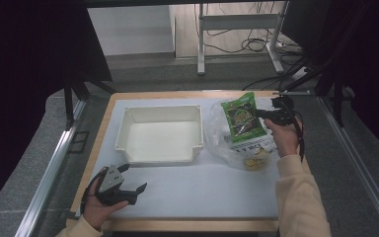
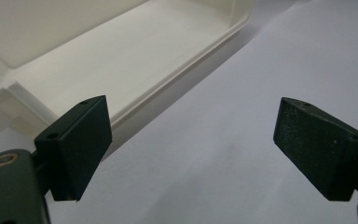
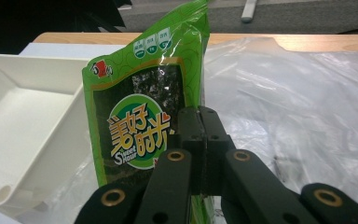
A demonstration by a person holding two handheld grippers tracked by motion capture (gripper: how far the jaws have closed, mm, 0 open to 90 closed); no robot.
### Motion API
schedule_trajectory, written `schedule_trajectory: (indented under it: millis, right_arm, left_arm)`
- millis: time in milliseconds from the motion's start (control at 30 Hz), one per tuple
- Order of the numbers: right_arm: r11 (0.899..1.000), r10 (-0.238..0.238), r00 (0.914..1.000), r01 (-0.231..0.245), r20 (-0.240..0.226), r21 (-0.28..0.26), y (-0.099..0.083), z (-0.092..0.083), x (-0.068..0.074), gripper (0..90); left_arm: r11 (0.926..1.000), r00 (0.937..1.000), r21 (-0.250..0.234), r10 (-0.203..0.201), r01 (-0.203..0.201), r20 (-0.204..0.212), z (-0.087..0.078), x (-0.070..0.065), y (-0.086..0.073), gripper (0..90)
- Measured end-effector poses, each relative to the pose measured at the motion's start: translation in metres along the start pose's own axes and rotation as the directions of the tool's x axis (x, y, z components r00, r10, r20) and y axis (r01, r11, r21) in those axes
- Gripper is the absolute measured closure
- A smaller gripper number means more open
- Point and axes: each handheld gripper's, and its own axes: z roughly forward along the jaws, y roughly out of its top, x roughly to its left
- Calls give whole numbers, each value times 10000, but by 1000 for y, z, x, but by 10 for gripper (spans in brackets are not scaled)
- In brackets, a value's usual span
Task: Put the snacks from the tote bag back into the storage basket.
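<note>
A green snack packet with a dark window and a round label hangs over a clear plastic bag at the table's right. My right gripper is shut on the packet's right edge; in the right gripper view the packet stands upright in the closed jaws. A white plastic bin sits at the table's middle, nothing in it. My left gripper rests open near the front left, just before the bin's near wall, with nothing between its fingers.
White paper covers the wooden table. A yellowish item lies inside the clear bag near its front. Beyond the table's far edge stand a metal frame's legs and floor cables. Metal rails run along both sides.
</note>
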Motion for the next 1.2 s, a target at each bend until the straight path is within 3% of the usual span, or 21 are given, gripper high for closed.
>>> schedule_trajectory:
  millis: [333,1200]
  right_arm:
    - [9998,-115,9993,109,-369,-167,2,6,14,900]
    - [9986,-317,9961,282,-818,-441,11,7,38,900]
  left_arm:
    - [10000,10000,-4,-6,6,1,0,0,0,114]
    - [10000,10000,-23,-1,1,-11,-1,0,0,114]
